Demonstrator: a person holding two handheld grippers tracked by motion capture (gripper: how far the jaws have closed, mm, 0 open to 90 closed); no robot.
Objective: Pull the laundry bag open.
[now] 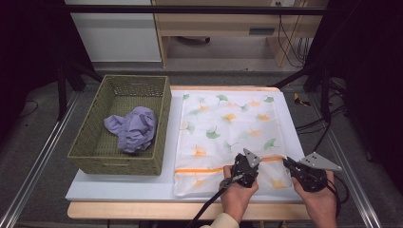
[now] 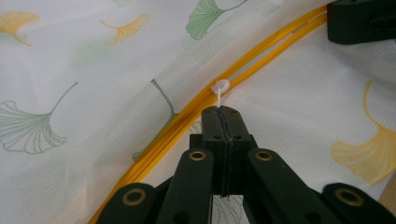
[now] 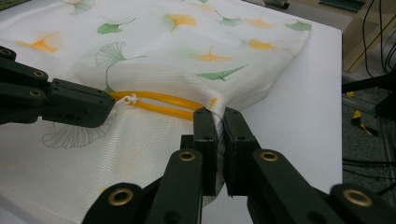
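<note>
While the right gripper [image 3: 219,121] is pinching the mesh laundry bag [image 1: 228,128], the left gripper [image 2: 223,112] is clamping its zipper pull [image 2: 219,88], barely started opening.

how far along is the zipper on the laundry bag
Done: the mesh laundry bag lies flat and both grips are set. In hand: the left gripper is shut on the white zipper pull, the right gripper pinches the bag's edge. Left: the orange zipper is open only a short way.
</note>
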